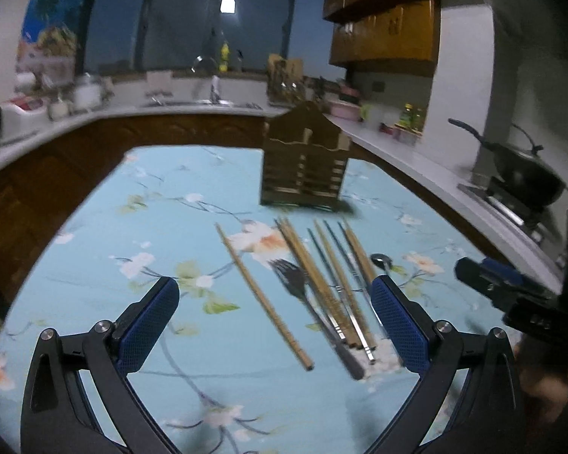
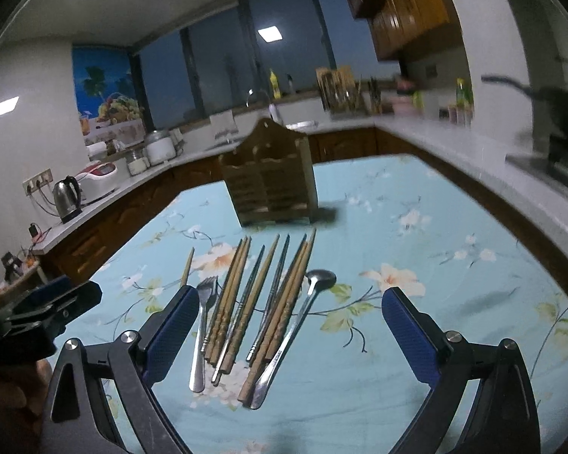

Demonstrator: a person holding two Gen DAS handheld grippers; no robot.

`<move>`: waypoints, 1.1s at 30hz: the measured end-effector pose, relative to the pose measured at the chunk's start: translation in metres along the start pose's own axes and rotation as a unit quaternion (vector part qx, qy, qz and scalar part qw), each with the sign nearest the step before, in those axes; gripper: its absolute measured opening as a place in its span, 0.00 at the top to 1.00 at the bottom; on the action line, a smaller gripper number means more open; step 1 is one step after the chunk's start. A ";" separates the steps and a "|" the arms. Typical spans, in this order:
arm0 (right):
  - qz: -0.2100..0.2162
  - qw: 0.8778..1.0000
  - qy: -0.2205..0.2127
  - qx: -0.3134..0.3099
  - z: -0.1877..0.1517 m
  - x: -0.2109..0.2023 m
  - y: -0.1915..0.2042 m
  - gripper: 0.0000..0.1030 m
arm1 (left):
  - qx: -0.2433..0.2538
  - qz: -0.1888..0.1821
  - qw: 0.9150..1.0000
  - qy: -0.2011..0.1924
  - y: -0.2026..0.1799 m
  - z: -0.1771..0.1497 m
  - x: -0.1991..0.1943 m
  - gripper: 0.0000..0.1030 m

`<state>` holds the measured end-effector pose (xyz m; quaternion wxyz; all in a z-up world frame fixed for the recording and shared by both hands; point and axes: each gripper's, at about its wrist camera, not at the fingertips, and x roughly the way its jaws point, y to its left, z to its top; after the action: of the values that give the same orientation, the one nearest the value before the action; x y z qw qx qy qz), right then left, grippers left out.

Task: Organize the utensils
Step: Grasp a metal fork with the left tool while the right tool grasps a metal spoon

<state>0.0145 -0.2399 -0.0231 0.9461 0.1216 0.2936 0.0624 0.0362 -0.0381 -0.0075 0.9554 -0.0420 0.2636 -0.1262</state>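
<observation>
a table (image 1: 94, 227) covered by a light blue floral cloth fills the lower field of both wrist views. a wooden utensil holder (image 1: 303, 166) with slatted front is seen standing upright on the cloth at twelve o'clock from the utensils, well apart from both claws; its compartments appear empty as far as can be judged. the left gripper (image 1: 275, 317) is shown with its blue-padded fingers (image 1: 147, 321) spread wide above the cloth, nothing being held; the utensil row lies between and just beyond them. the right gripper (image 2: 286, 335) is likewise spread wide and empty, and its body is visible at three o'clock in the left view. wooden chopsticks (image 2: 233, 302) and metal chopsticks (image 2: 246, 295) are laid side by side, tips toward the holder. one single wooden chopstick (image 1: 263, 299) lies apart at nine o'clock of the group. a metal spoon (image 2: 295, 333) is placed at the three o'clock edge of the row, bowl toward the holder. a metal fork (image 2: 202, 325) rests at the nine o'clock edge, just beside the right claw's left finger.
</observation>
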 end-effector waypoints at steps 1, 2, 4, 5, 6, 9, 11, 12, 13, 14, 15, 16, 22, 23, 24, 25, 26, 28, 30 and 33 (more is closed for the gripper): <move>0.000 1.000 0.008 0.007 0.002 0.004 -0.003 0.05 | -0.005 -0.010 1.000 0.009 0.001 0.003 0.005 0.01; 0.004 1.000 0.015 0.012 0.003 0.007 -0.006 0.05 | -0.009 -0.019 1.000 0.018 0.002 0.005 0.009 0.03; 0.012 0.999 0.031 0.023 0.005 0.014 -0.011 0.10 | -0.016 -0.035 0.999 0.037 0.002 0.009 0.020 0.09; 0.019 0.998 0.042 0.030 0.006 0.019 -0.014 0.13 | -0.020 -0.041 0.998 0.046 0.003 0.011 0.025 0.14; 0.026 0.998 0.052 0.038 0.008 0.024 -0.016 0.18 | -0.025 -0.050 0.997 0.059 0.003 0.013 0.032 0.16; 0.044 0.993 0.088 0.062 0.011 0.042 -0.024 0.34 | -0.035 -0.073 0.992 0.093 0.001 0.017 0.052 0.31; 0.049 0.990 0.109 0.071 0.013 0.054 -0.027 0.43 | -0.035 -0.085 0.989 0.114 -0.001 0.019 0.064 0.42; 0.055 0.988 0.119 0.076 0.013 0.060 -0.029 0.48 | -0.036 -0.092 0.987 0.126 -0.003 0.020 0.072 0.45; 0.061 0.986 0.128 0.083 0.013 0.066 -0.031 0.52 | -0.038 -0.100 0.984 0.139 -0.004 0.021 0.080 0.48; 0.063 0.985 0.136 0.088 0.013 0.070 -0.033 0.53 | -0.040 -0.104 0.983 0.149 -0.005 0.021 0.085 0.49; 0.067 0.983 0.145 0.092 0.012 0.076 -0.034 0.57 | -0.043 -0.107 0.980 0.160 -0.005 0.020 0.092 0.51; 0.067 0.982 0.150 0.095 0.012 0.080 -0.036 0.60 | -0.047 -0.108 0.978 0.169 -0.005 0.020 0.097 0.54; 0.081 0.974 0.177 0.112 0.010 0.100 -0.045 0.65 | -0.085 -0.118 0.966 0.214 0.006 0.015 0.125 0.59; 0.084 0.973 0.183 0.115 0.010 0.104 -0.047 0.65 | -0.089 -0.120 0.964 0.219 0.008 0.015 0.128 0.59; 0.086 0.971 0.187 0.119 0.010 0.106 -0.048 0.66 | -0.092 -0.122 0.962 0.225 0.010 0.015 0.132 0.60; 0.090 0.970 0.191 0.124 0.009 0.109 -0.050 0.66 | -0.095 -0.124 0.960 0.230 0.011 0.015 0.135 0.60; 0.096 0.967 0.197 0.131 0.009 0.113 -0.052 0.67 | -0.096 -0.127 0.959 0.233 0.011 0.014 0.138 0.60; 0.107 0.962 0.207 0.146 0.008 0.121 -0.057 0.68 | -0.095 -0.126 0.959 0.234 0.012 0.015 0.144 0.60; 0.120 0.957 0.211 0.159 0.008 0.127 -0.060 0.71 | -0.099 -0.129 0.957 0.242 0.015 0.015 0.152 0.61; 0.130 0.953 0.215 0.168 0.012 0.134 -0.065 0.72 | -0.122 -0.147 0.949 0.252 0.021 0.012 0.163 0.66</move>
<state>0.1345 -0.2794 -0.1029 0.8101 0.2996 0.4780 0.1595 0.1817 -0.0606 -0.0805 0.8163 -0.1629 0.5002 -0.2387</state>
